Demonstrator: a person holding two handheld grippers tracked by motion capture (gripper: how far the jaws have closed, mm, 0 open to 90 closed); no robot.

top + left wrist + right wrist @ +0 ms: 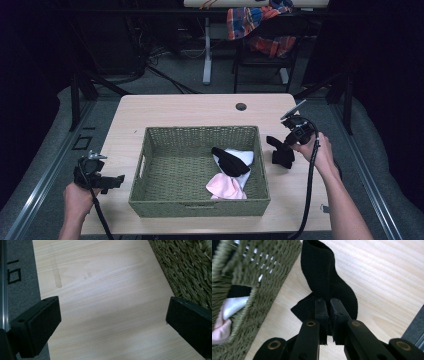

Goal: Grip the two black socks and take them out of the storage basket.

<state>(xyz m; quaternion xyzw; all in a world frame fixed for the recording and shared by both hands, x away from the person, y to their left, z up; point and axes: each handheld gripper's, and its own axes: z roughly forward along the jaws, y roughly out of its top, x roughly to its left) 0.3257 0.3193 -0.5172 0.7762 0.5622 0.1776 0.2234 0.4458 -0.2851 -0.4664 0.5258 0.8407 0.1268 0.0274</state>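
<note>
A pale wooden table [195,107] stands in a dark room, seen from above the person's side. At its centre sits a rectangular olive-green woven basket [200,202]. Inside the basket, toward its 4 o'clock corner, lie a black sock [229,161], a white cloth [241,155] and a pale pink cloth [226,186], overlapping one another.

At 3 o'clock from the basket, just beside its right wall, the right hand-held gripper [286,149] is clamped on a second black fabric sock [280,150]. In the right gripper view its jaws are pressed nearly together on the sock's [329,282] lower end, and the rest of the sock runs away from the jaws over the table top, with one flap spread toward the basket's wall [262,290]. That woven wall stands between the held sock and the clothes inside. Whether the sock touches the table cannot be told.

At 8 o'clock from the basket, near the table's left edge, the left hand-held gripper [120,179] points toward the basket's left wall. In the left gripper view its jaws are spread wide with nothing between them, over bare wood [107,290], and the woven wall [187,267] shows at the upper right.

At 12 o'clock, a small round hole [241,106] marks the table's far edge. Beyond it, a chair draped with an orange and blue plaid cloth [260,22] stands on the floor.
</note>
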